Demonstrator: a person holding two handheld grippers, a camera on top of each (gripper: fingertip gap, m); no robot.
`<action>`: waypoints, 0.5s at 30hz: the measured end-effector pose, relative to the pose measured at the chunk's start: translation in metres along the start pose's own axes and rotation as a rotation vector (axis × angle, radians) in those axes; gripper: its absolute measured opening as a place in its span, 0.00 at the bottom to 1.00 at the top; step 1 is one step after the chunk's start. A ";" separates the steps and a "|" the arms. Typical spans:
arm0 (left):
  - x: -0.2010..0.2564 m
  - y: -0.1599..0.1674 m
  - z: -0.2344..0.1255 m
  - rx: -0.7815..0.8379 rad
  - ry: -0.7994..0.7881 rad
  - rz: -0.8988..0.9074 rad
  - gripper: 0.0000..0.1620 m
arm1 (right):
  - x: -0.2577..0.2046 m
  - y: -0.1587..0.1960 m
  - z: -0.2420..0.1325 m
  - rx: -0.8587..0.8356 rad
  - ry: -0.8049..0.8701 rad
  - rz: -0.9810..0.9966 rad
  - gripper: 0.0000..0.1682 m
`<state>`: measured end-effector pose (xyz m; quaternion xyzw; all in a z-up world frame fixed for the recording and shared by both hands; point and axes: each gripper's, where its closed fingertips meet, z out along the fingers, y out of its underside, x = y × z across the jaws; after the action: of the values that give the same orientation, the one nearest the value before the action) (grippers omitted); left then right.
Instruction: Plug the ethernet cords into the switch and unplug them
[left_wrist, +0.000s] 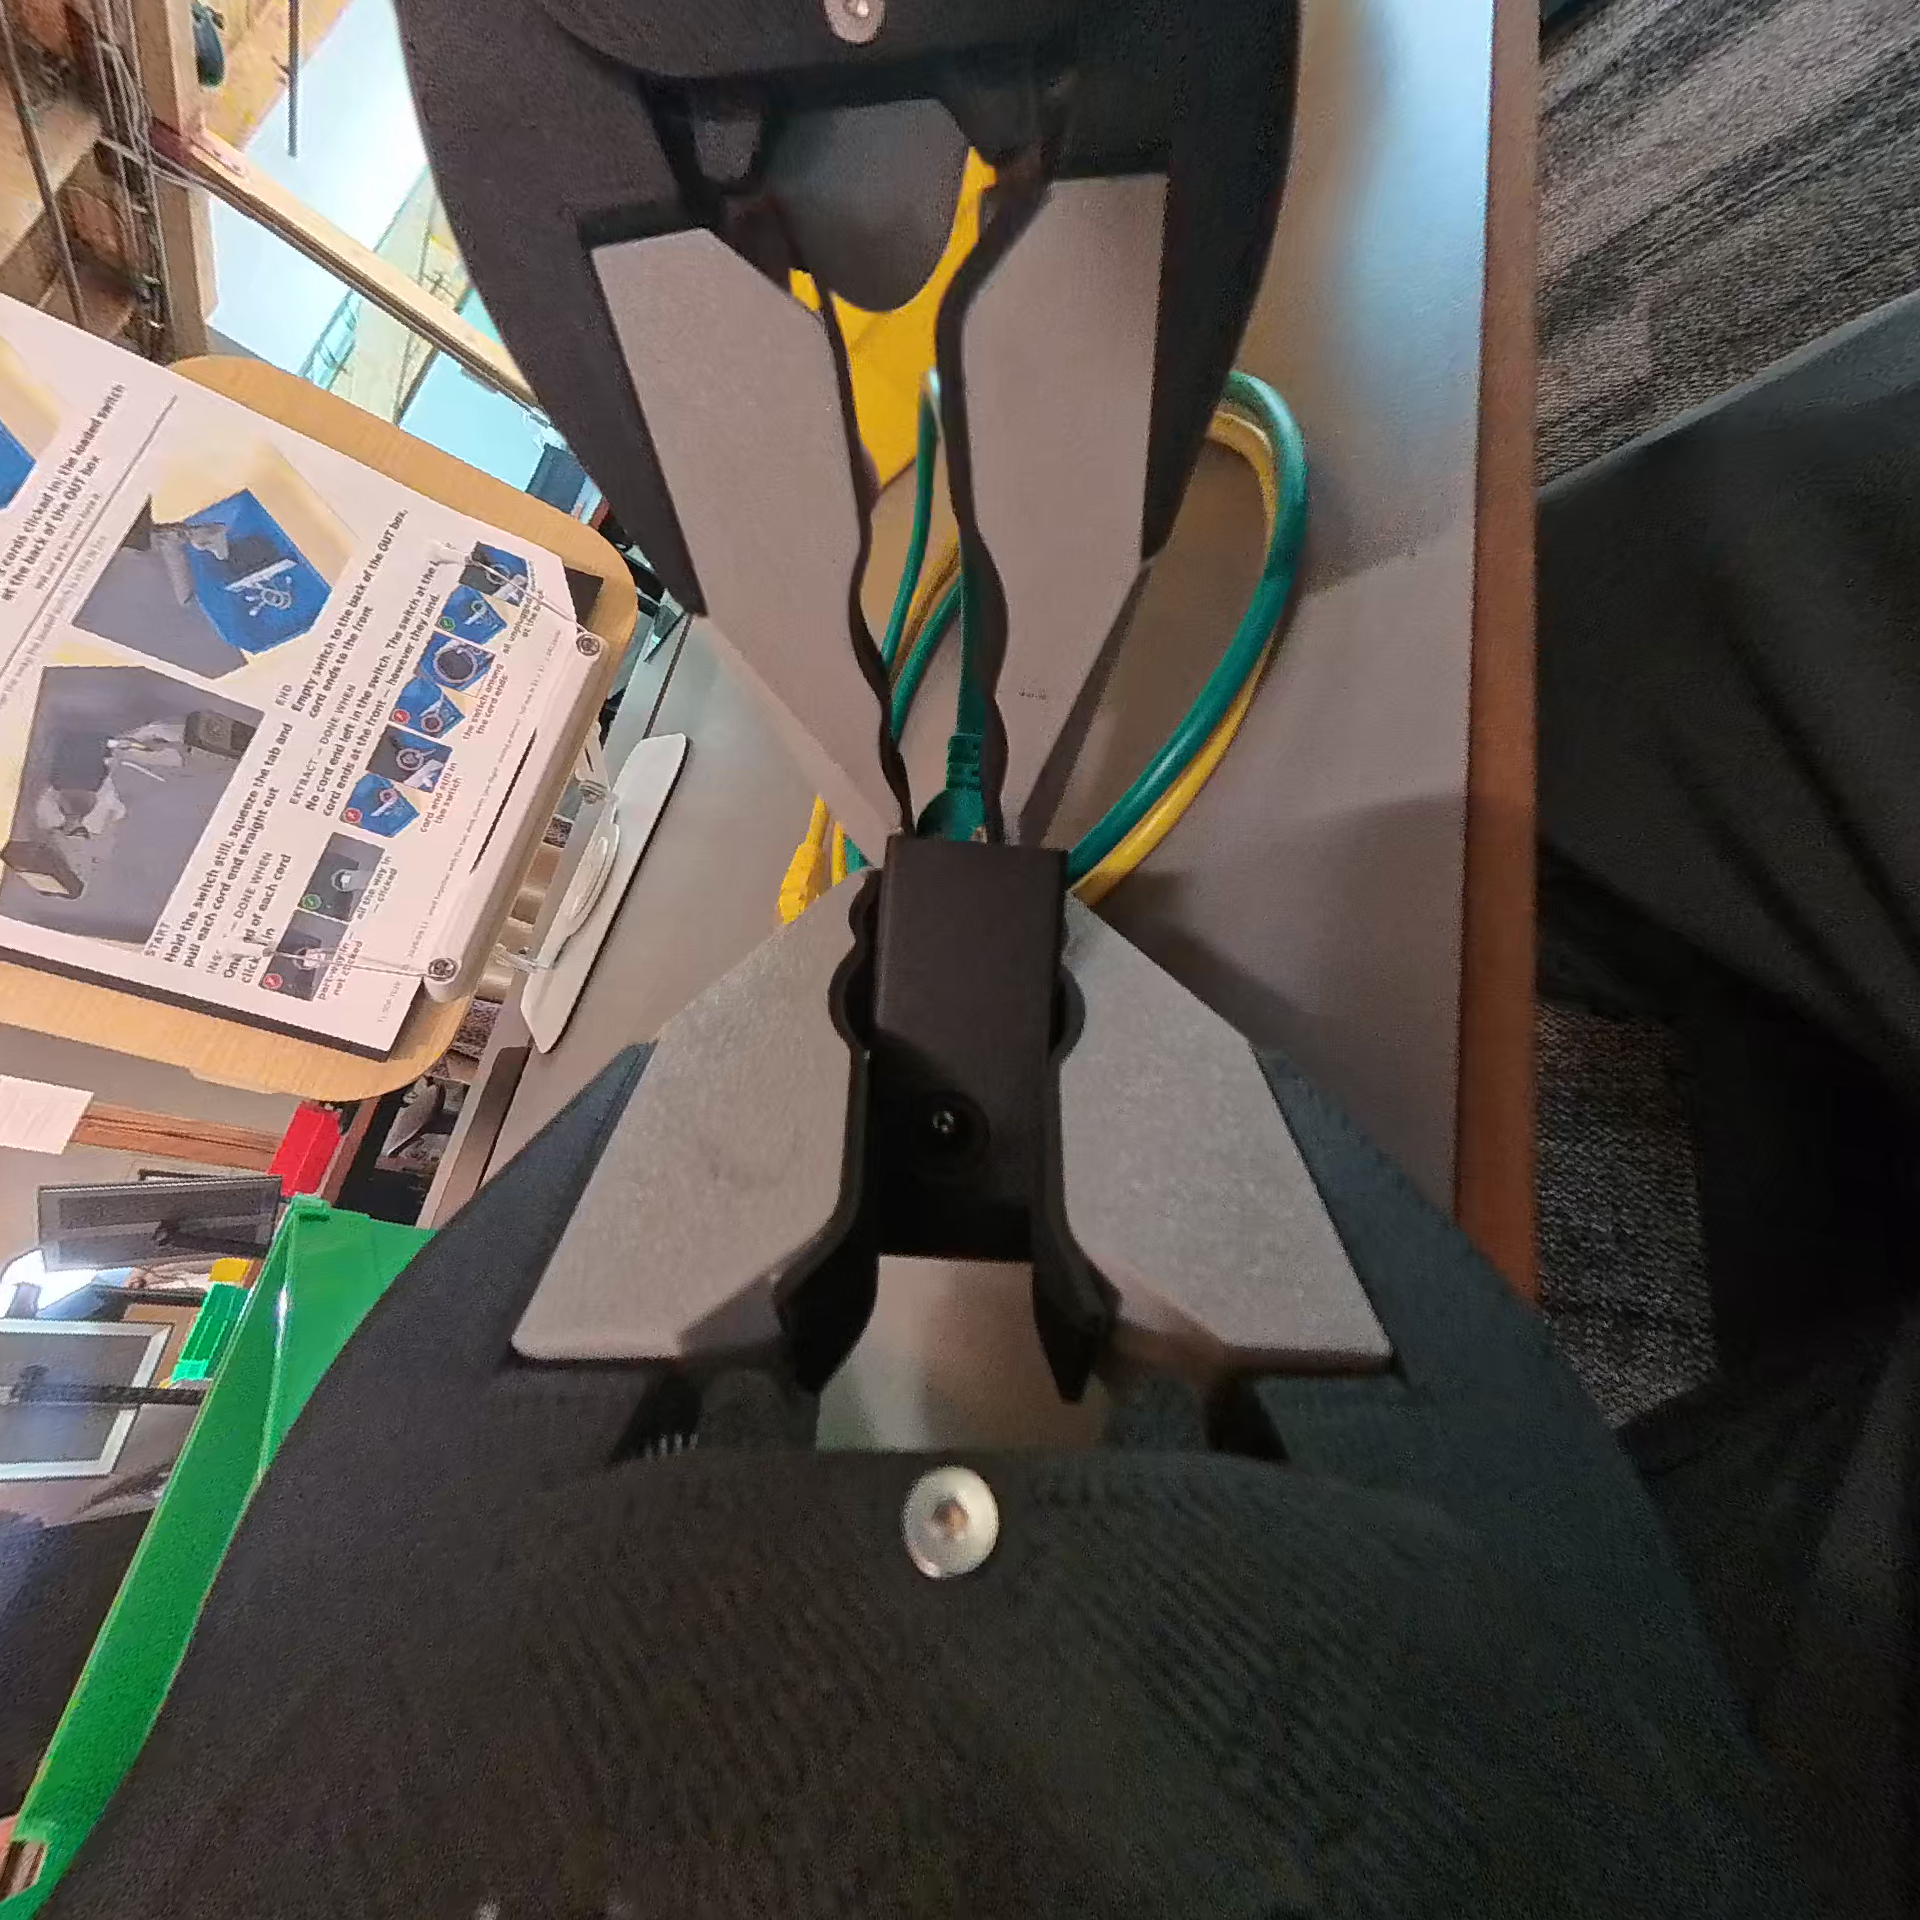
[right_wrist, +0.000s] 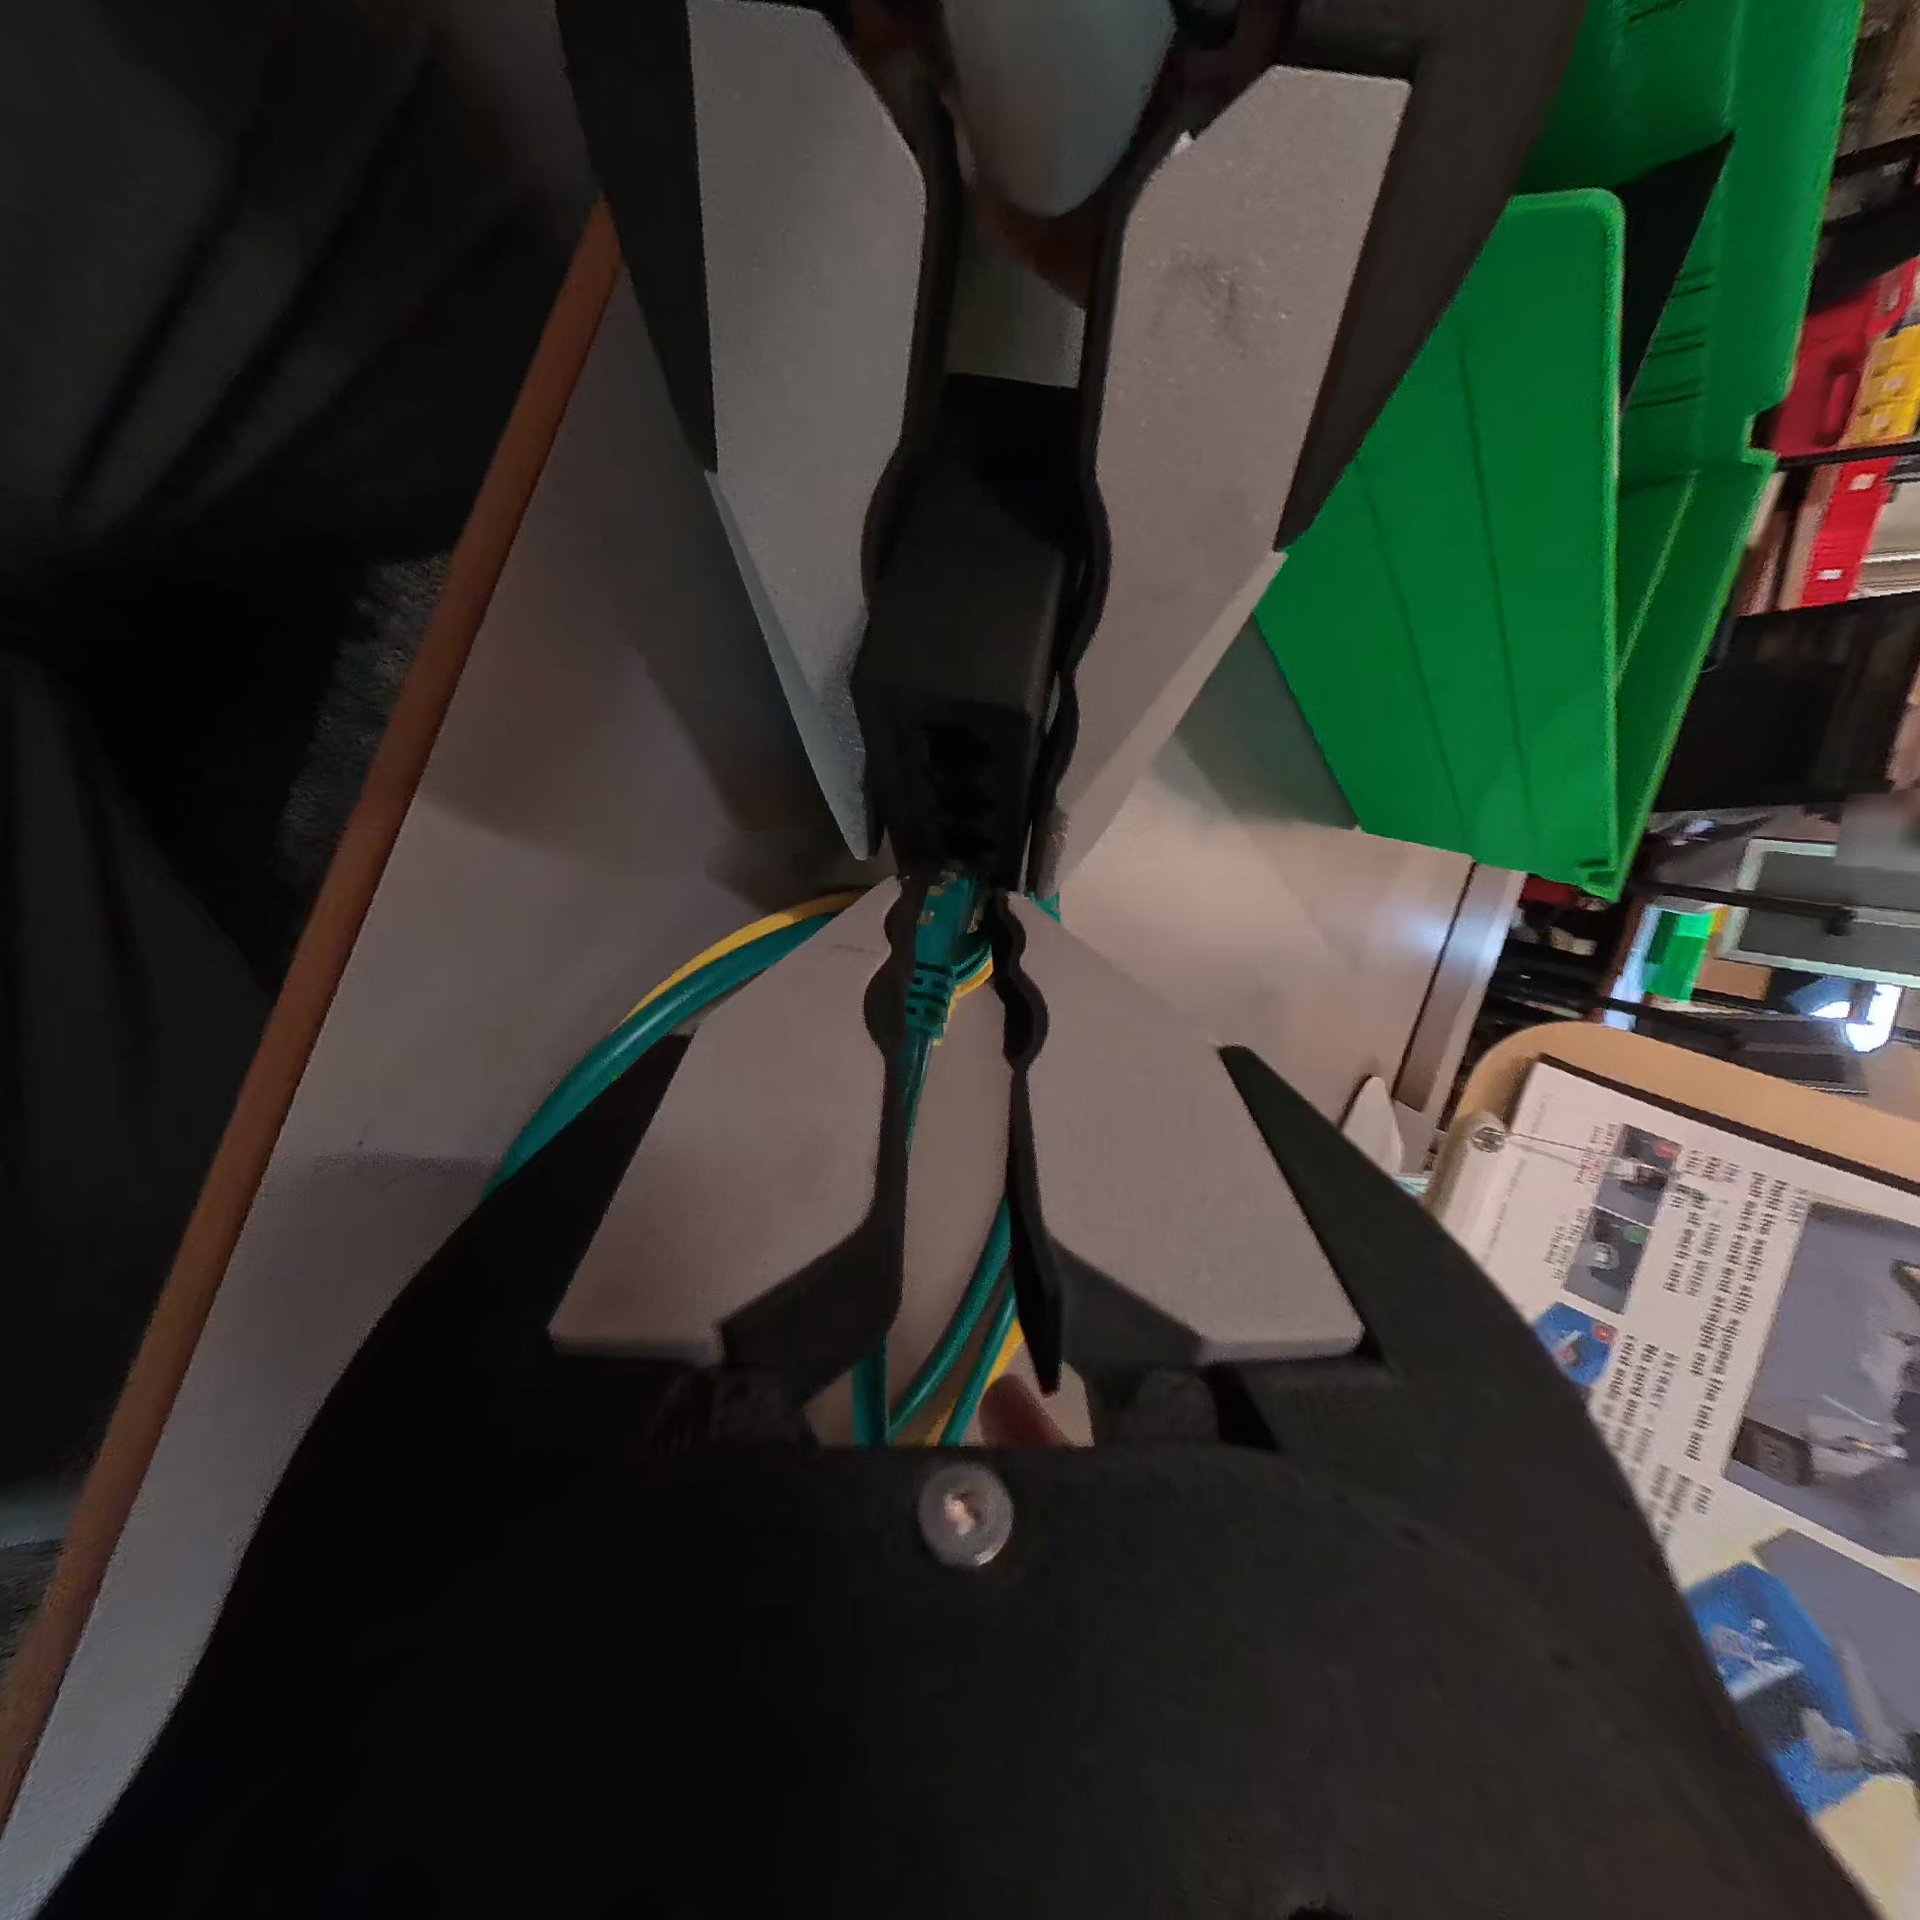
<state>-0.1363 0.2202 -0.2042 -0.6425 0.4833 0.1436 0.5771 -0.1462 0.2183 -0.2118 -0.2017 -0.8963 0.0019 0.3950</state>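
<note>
1. Left gripper (left_wrist: 961, 997) clamped on the black switch (left_wrist: 961, 1039), fingers pressed to both its sides; held up off the grey table (left_wrist: 1351, 883).
2. Right gripper (right_wrist: 951, 935) faces it tip to tip, fingers closed on the green cord (right_wrist: 935, 997) just behind its plug; plug end sits at the switch's port face. Can't tell if fully clicked in.
3. Rest of green cord loops on the table w/ a yellow cord (left_wrist: 1247, 727) alongside, behind the right gripper.
4. Green bin (right_wrist: 1507, 520) on the table near the left gripper; instruction sheet (left_wrist: 260, 675) on a wooden board (left_wrist: 540, 582) beyond it.
</note>
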 end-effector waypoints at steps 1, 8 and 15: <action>0.000 0.000 0.000 -0.002 -0.003 0.002 0.17 | 0.000 0.000 0.001 -0.005 0.013 -0.023 0.05; -0.004 0.000 0.002 0.003 -0.008 -0.036 0.17 | 0.005 0.004 -0.003 0.049 0.005 0.064 0.06; -0.004 0.001 0.002 0.000 -0.011 -0.026 0.17 | 0.006 0.006 -0.009 0.030 0.018 0.037 0.06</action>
<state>-0.1382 0.2239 -0.2025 -0.6478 0.4718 0.1396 0.5816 -0.1415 0.2243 -0.2020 -0.2122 -0.8887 0.0206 0.4060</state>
